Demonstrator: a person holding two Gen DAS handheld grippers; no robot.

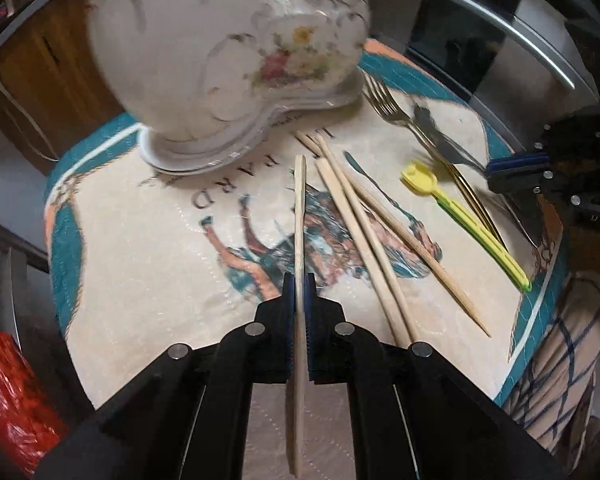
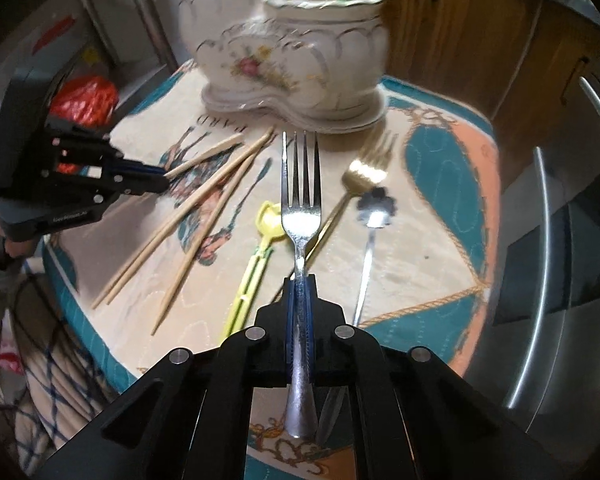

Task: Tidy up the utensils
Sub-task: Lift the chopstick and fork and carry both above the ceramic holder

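Two grippers are each holding a utensil above the printed cloth (image 1: 148, 240). The left gripper (image 1: 299, 284) is clamping a wooden chopstick (image 1: 299, 216) that is pointing toward the flowered ceramic holder (image 1: 228, 60), with three more chopsticks (image 1: 364, 224) lying just to its right. The right gripper (image 2: 300, 284) is gripping a silver fork (image 2: 301, 208) by its handle, tines pointing at the holder, between a yellow spoon (image 2: 256, 256) and a silver spoon (image 2: 370, 236).

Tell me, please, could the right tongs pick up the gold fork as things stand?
Probably not yet: the right tongs are shut on the silver fork, though the gold fork lies uncovered beside it.

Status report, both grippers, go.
Left gripper shut on chopstick. Right gripper shut on silver fork. Ceramic holder ahead, unobstructed.
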